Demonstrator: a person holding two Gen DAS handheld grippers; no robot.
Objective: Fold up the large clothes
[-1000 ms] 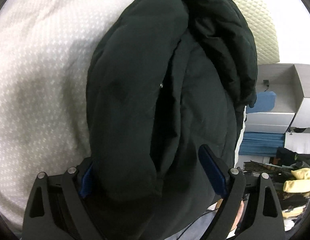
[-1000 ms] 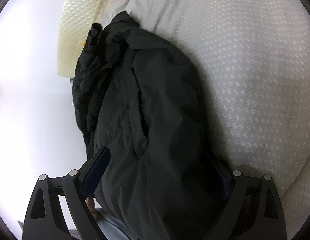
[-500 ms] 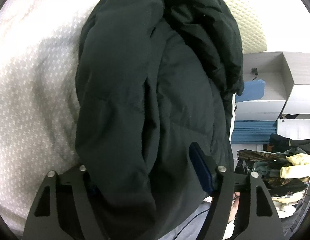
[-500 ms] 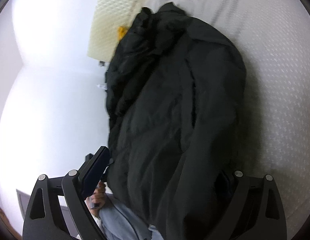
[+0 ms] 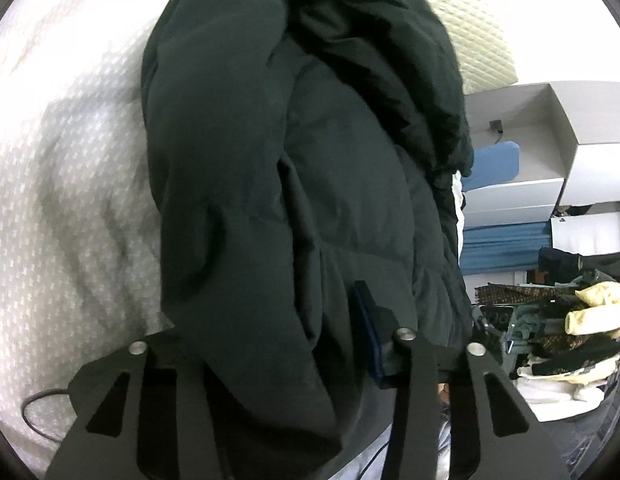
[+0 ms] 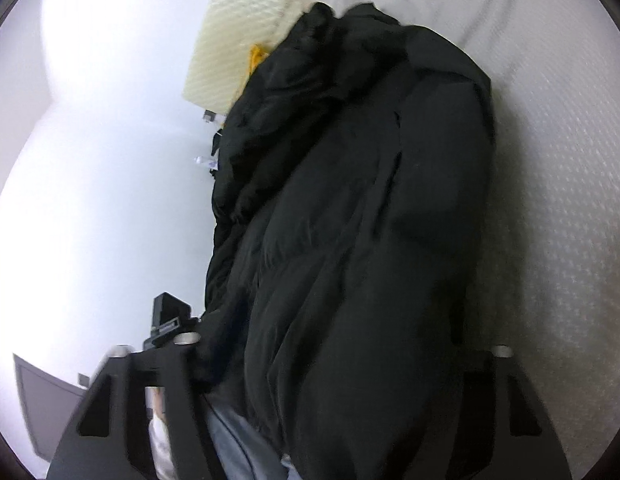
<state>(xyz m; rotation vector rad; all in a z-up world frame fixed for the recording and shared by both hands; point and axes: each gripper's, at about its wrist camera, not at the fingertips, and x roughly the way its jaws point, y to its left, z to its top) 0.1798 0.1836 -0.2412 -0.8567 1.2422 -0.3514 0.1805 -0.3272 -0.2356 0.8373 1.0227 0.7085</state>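
Note:
A bulky black padded jacket (image 5: 330,160) lies bunched lengthwise on the white bed (image 5: 69,160). My left gripper (image 5: 269,320) straddles a thick fold at the jacket's near end. Its jaws are closing, the blue pad of the right finger (image 5: 366,320) digs into the fabric, and the other finger is buried under the fold. In the right wrist view the same jacket (image 6: 370,200) fills the middle. My right gripper (image 6: 334,344) has the near end between its jaws, which are closing, with both fingertips sunk into the padding.
A cream quilted pad (image 5: 470,32) stands at the head of the bed. Off the bed's side are white shelves (image 5: 550,140) and a heap of clothes (image 5: 570,328). A thin cable loop (image 5: 33,412) lies on the sheet. A person's grey trousers (image 6: 237,440) show under the jacket.
Both pairs of jaws have narrowed onto the jacket's near end. Both views have rolled and risen a little, and the right one now shows more wall.

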